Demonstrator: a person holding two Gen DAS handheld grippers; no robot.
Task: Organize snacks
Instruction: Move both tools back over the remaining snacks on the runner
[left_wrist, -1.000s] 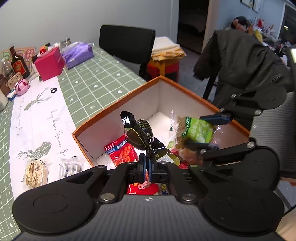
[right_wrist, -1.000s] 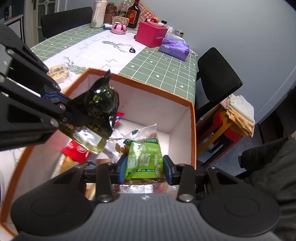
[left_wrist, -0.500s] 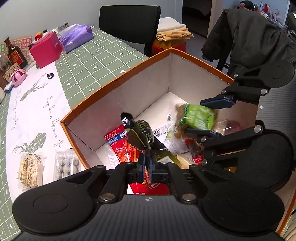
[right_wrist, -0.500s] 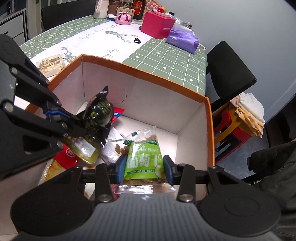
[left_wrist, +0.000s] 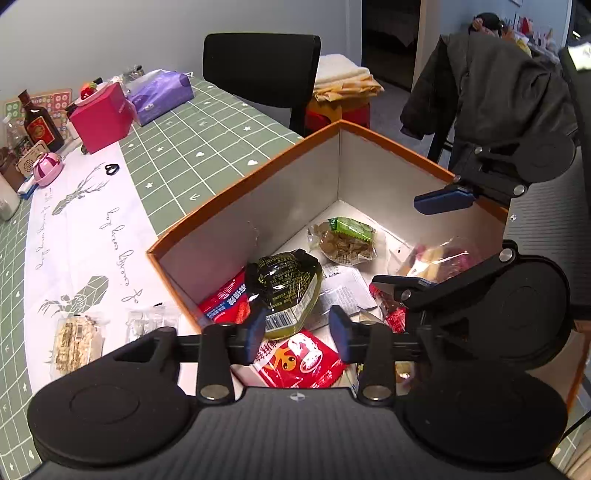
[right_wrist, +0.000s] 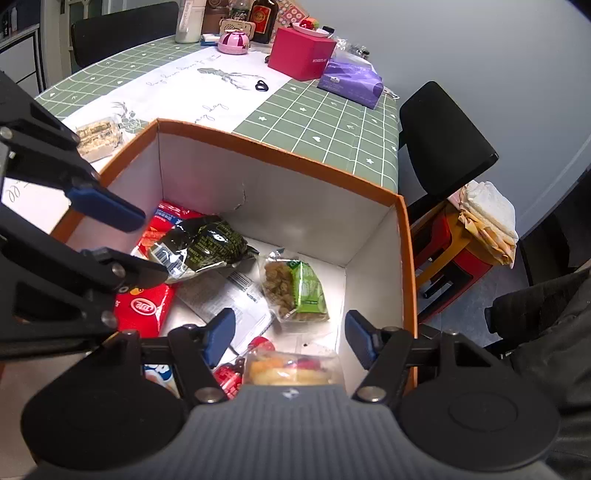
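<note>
Right now both grippers hang over the box with jaws spread wide, holding nothing: the left gripper at the bottom centre of its view, the right gripper likewise in its own.

Snacks lie loose on the white floor of the orange-rimmed box. A glossy black pack with a yellow-green end and a barcode rests left of centre, partly on a red pack. Just beside it to the right lies a clear bag with a green label, showing brown pieces inside. A white wrapper sits between them. At the lower edge, a clear bag holds yellow and red pieces.

Outside the box, at the lower left of the left view, two small packets lie on the table's white runner.
</note>
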